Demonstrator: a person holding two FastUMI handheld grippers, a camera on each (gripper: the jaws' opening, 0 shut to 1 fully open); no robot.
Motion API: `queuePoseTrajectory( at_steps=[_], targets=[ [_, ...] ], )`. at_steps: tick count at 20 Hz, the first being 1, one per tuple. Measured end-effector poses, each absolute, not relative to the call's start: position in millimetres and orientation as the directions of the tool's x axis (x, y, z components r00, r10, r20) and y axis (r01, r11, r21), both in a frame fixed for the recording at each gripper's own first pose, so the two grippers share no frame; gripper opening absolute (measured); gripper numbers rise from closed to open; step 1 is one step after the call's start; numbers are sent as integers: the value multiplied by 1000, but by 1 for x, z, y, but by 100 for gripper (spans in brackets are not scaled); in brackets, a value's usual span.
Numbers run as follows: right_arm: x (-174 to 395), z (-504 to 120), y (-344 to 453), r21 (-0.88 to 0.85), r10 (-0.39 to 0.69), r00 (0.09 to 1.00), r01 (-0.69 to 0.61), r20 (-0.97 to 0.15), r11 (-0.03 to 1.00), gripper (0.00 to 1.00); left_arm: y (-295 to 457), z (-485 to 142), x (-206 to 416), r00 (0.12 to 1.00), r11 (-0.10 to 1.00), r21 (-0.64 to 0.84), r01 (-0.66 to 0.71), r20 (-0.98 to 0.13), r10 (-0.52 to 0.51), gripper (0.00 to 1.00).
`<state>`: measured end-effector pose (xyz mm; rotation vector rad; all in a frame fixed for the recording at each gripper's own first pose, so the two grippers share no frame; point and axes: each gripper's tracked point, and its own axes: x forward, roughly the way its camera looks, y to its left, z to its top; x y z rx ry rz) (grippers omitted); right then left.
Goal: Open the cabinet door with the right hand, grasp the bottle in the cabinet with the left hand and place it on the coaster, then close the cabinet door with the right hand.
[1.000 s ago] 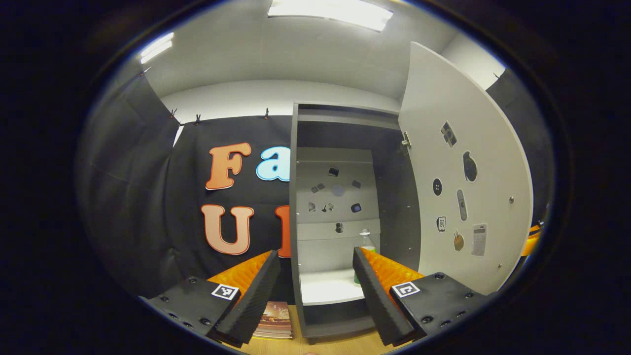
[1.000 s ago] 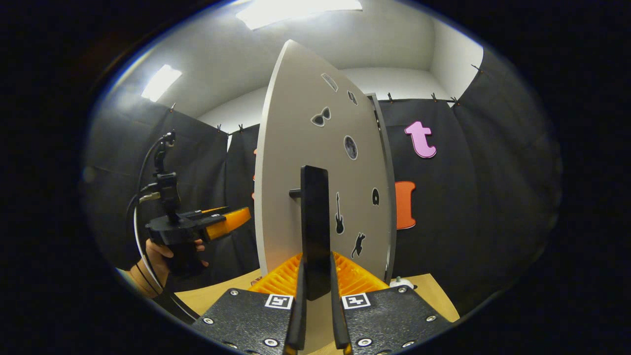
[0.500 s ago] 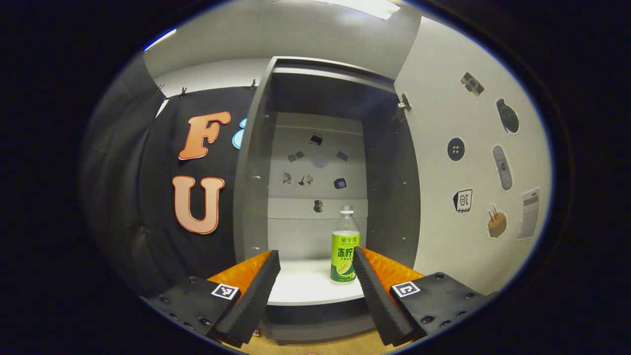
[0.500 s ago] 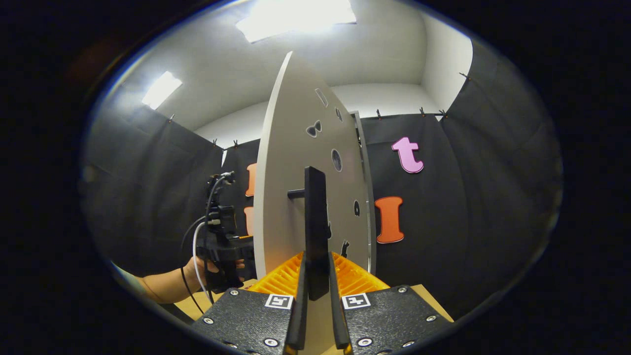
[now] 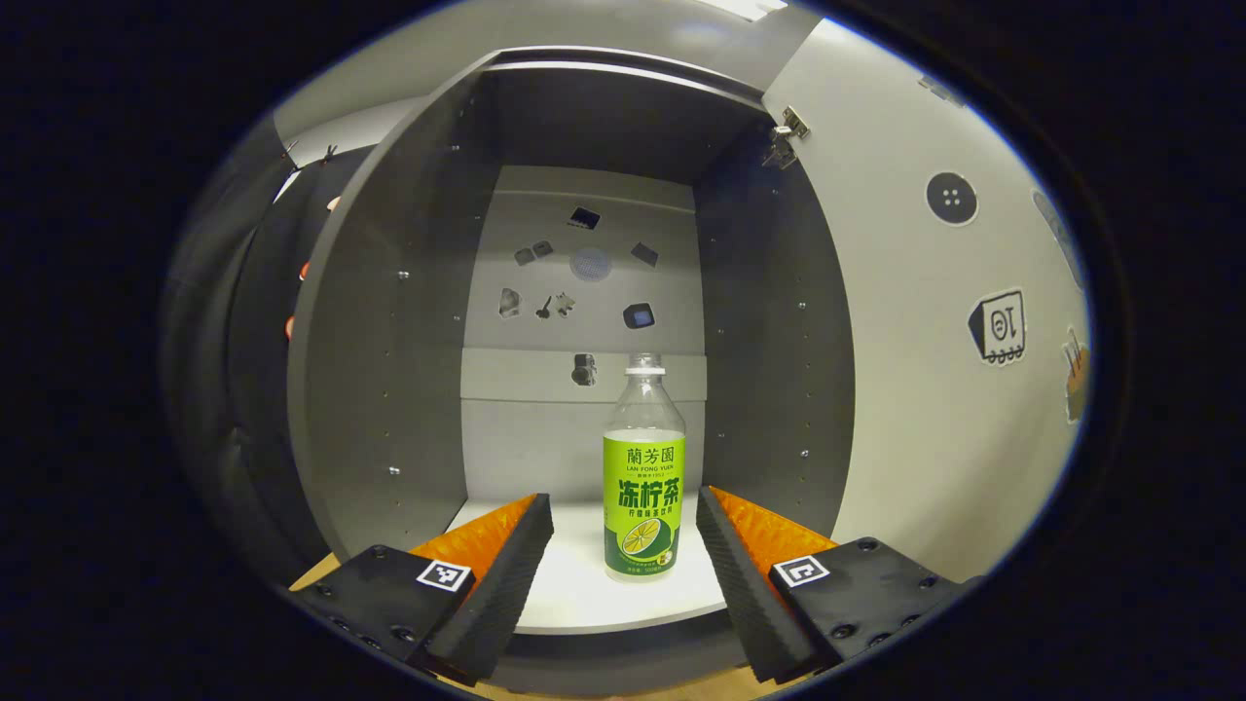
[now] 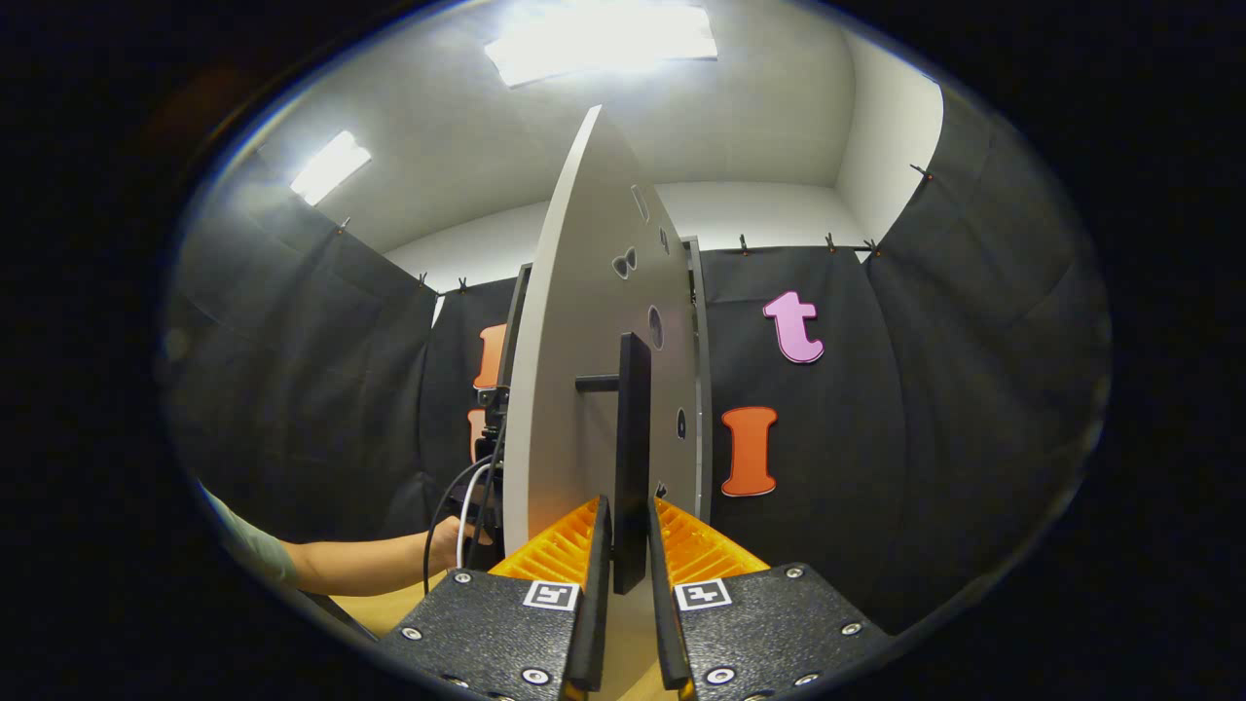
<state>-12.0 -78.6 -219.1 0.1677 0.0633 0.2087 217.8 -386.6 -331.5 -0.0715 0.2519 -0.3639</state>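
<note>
Left gripper view: the bottle (image 5: 642, 487) is seen upright on the cabinet (image 5: 389, 370) shelf, between the spread fingers of the left gripper (image 5: 623, 574), untouched. In the right gripper view, the door handle (image 6: 631, 467) is clamped by the right gripper (image 6: 623, 584), with the cabinet door (image 6: 574, 389) swung open.

Bottle (image 5: 643, 487) upright on cabinet (image 5: 389, 321) shelf, seemingly right of centre; door (image 5: 934, 389) rightward.

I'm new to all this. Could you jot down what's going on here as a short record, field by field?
Cabinet door: swung open
Door handle: pinched by the right claw
Bottle: upright on the cabinet shelf, cap on
Left claw: open, in front of the shelf, bottle seen between its fingers, not gripped yet
Person's arm: reaching toward the cabinet
</note>
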Motion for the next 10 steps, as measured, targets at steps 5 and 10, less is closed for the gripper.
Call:
queuePoseTrajectory(
  at_steps=[5, 10],
  targets=[
    [-20, -220, -101, 153, 170, 985, -163, -33, 975, 22, -405, -366, 249, 888, 931, -125, 343, -281, -365, 96],
    [-24, -220, -117, 176, 162, 986, -152, -43, 973, 20, -413, -373, 264, 888, 935, -121, 332, -293, -353, 97]
  ],
)
